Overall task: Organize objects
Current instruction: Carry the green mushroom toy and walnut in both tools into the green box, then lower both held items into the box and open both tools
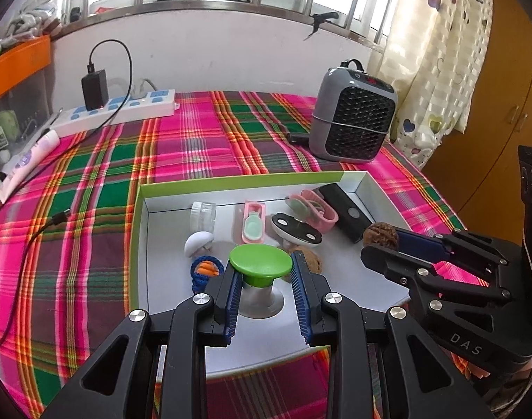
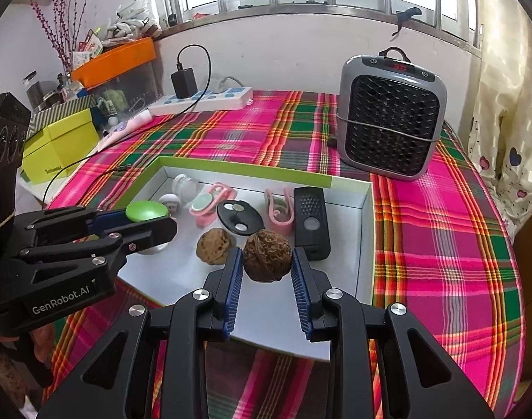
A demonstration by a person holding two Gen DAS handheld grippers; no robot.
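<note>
A shallow white box with a green rim (image 1: 142,230) (image 2: 368,230) lies on the plaid cloth. My left gripper (image 1: 263,260) (image 2: 150,221) is shut on a green-capped knob (image 1: 260,262) (image 2: 146,210), whose white base sits low over the box floor. My right gripper (image 2: 266,255) (image 1: 377,248) is shut on a dark walnut (image 2: 267,256) (image 1: 380,234), held just above the box near its right side. A second, paler walnut (image 2: 214,246) (image 1: 309,260) lies on the box floor between the two grippers.
Inside the box are a black remote-like device (image 2: 311,223), pink clips (image 2: 280,209), a black oval disc (image 2: 239,220), a clear jar (image 1: 204,214), a white plug (image 1: 198,242) and a blue-orange braid (image 1: 205,272). Behind stand a grey heater (image 2: 391,115) and a power strip (image 1: 126,108).
</note>
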